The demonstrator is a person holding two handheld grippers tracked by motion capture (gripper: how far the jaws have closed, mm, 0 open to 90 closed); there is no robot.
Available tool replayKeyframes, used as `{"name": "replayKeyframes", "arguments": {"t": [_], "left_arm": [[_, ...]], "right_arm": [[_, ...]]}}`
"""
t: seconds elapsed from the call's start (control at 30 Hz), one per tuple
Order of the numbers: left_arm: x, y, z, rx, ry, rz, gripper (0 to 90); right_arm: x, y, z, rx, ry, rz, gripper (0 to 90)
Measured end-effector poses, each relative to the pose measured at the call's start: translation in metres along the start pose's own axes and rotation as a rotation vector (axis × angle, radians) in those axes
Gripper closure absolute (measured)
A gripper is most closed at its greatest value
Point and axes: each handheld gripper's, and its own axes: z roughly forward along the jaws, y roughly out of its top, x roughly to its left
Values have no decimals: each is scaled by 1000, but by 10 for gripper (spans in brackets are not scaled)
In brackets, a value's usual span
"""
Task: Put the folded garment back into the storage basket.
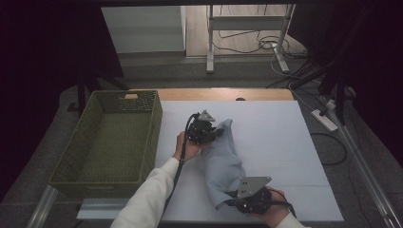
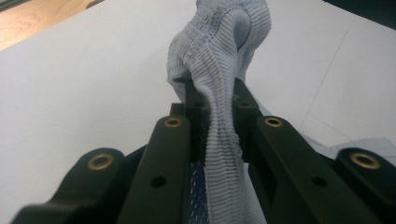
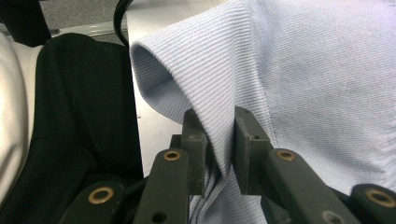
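Pinching ribbed cloth (image 2: 219,60), basket (image 1: 109,137) overhead

Your right hand (image 1: 274,211) is cut off by the high view's bottom edge. The pale blue ribbed cloth (image 2: 224,70) runs off the left gripper view's top, its pinched fold hidden between the jaws.
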Motion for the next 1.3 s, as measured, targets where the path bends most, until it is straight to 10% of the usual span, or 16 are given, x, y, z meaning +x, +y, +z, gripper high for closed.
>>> {"name": "replayKeyframes", "arguments": {"t": [1.3], "left_arm": [[1, 14, -20, -26, 19, 20, 817]], "right_arm": [[-3, 8, -12, -65, -74, -21, 763]]}}
